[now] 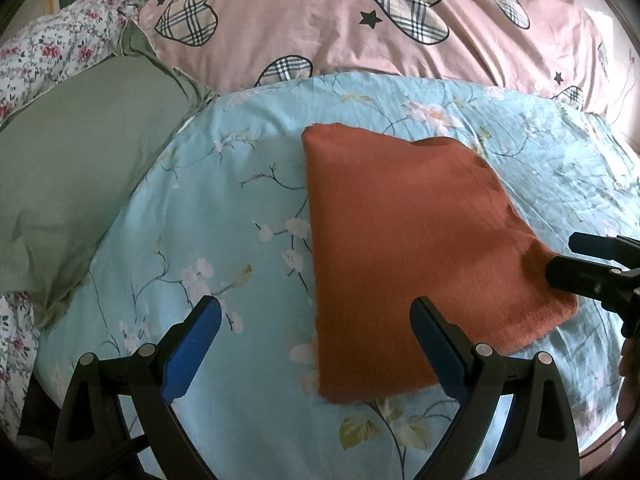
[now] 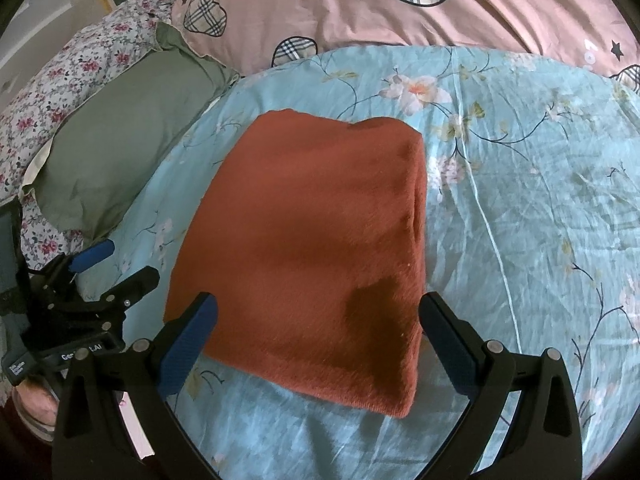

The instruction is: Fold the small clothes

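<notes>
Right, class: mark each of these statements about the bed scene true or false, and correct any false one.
1. The rust-coloured cloth lies folded on the blue floral sheet. True.
2. The left gripper is clamped shut on the cloth. False: its jaws are open and hold nothing.
3. A green pillow lies to the left of the cloth. True.
4. The right gripper is shut. False: its jaws stand wide open, with the cloth's near end between them.
5. The pink cover shows plaid hearts. True.
</notes>
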{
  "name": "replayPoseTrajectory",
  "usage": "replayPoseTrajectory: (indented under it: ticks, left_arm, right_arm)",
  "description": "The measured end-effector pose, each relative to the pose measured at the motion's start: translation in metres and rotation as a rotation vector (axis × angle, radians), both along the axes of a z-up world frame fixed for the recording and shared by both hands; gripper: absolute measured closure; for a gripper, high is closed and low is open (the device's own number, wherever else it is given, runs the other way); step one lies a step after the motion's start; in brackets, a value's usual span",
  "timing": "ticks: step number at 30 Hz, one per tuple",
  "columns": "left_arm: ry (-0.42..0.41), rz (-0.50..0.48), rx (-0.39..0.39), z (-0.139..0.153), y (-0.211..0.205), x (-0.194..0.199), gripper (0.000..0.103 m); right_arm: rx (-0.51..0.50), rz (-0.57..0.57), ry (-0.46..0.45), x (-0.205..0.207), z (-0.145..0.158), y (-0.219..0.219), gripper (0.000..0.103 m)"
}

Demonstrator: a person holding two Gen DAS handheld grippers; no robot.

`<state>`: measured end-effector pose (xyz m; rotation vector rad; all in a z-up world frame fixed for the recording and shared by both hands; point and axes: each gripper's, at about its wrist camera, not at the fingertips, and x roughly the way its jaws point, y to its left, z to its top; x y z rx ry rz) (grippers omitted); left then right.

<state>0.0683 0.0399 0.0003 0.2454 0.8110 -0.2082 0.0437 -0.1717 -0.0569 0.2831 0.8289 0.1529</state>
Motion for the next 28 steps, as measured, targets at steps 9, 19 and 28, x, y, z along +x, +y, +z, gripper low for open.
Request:
replayPoseTrajectory:
  ticks: [9, 19, 28]
  left_arm:
    - [-0.020, 0.004, 0.006, 0.0041, -0.0033, 0.0087, 0.007]
    - [-0.041, 0.000, 0.006, 0.0078, -0.0054, 0.0100, 0.007]
    - [-0.038, -0.008, 0.002, 0.0078, -0.0041, 0.0079, 0.007]
  right_arm:
    - [0.004, -0.001, 0.004, 0.0031, -0.0038, -0.0017, 0.002]
    - [-0.004, -0.010, 0.012, 0.0050, -0.0058, -0.0052, 0.002]
    - [-0.010, -0.016, 0.013, 0.0048, -0.0077, -0.0037, 0.002]
